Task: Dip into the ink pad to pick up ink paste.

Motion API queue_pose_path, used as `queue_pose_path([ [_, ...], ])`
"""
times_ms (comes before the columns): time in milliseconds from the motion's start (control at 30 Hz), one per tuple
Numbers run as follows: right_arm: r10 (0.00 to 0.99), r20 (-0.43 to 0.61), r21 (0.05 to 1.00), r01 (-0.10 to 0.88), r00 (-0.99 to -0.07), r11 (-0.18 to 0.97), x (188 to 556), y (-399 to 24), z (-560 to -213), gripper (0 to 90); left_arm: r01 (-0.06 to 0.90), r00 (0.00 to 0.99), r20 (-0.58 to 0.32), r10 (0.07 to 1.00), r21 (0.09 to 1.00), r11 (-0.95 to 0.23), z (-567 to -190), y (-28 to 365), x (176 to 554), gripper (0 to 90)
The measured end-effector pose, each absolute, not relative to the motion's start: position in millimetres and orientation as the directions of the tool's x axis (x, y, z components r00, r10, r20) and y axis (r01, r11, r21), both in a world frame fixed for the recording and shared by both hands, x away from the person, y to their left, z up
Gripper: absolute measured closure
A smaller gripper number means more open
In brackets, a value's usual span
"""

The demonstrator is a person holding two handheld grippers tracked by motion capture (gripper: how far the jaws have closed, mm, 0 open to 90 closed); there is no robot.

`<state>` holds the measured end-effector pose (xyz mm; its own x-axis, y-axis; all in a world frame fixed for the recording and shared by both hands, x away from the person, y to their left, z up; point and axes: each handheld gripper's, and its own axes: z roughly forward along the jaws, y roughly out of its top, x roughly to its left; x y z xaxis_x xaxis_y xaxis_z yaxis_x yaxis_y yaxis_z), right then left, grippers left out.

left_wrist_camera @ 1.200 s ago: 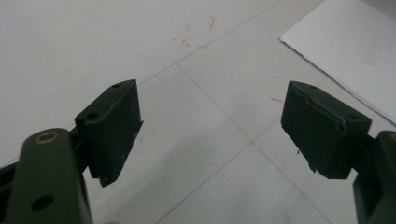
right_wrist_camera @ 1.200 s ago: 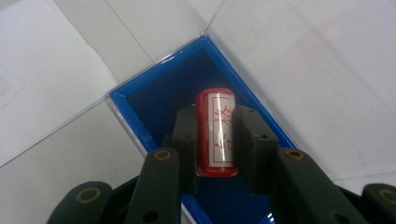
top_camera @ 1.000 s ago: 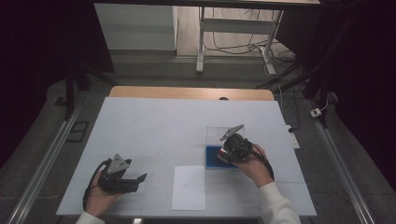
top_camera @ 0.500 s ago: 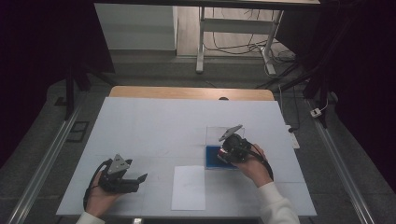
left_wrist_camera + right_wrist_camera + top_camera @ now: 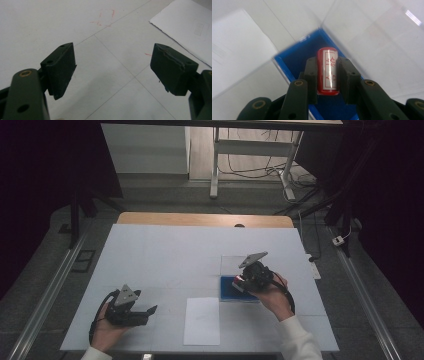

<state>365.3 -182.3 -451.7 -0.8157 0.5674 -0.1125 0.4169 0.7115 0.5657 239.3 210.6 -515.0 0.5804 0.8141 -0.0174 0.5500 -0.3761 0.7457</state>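
The right hand-held gripper (image 5: 327,75) is pinching a red cylindrical stamp (image 5: 327,71) between its jaws, holding it over the blue tray (image 5: 294,60) of a clear-lidded case. That case is sitting on the white tabletop (image 5: 165,255). The left hand-held gripper (image 5: 112,72) is resting with jaws spread, gripping nothing, near a white paper sheet (image 5: 202,321).
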Motion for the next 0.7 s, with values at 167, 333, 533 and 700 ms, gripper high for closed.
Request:
queue_pose_path([
  [167,0.567,-0.121,0.601,0.394,-0.815,0.695,360.9,-185.3,-438.7,70.3,0.549,0.579,-0.016,0.815,0.747,-0.375,-514.7,211.1,238.9,20.8],
  [333,0.576,-0.078,0.633,0.406,-0.814,0.660,362.7,-193.4,-432.5,70.3,0.550,0.579,-0.016,0.815,0.746,-0.376,-514.9,211.5,238.9,20.9],
  [533,0.583,-0.091,0.627,0.409,-0.807,0.663,365.9,-195.6,-433.4,70.3,0.550,0.580,-0.015,0.815,0.745,-0.378,-515.2,211.1,239.0,21.0],
  [700,0.573,-0.101,0.598,0.410,-0.813,0.688,369.6,-191.2,-440.8,70.4,0.550,0.581,-0.015,0.814,0.744,-0.379,-515.2,211.0,239.0,21.1],
])
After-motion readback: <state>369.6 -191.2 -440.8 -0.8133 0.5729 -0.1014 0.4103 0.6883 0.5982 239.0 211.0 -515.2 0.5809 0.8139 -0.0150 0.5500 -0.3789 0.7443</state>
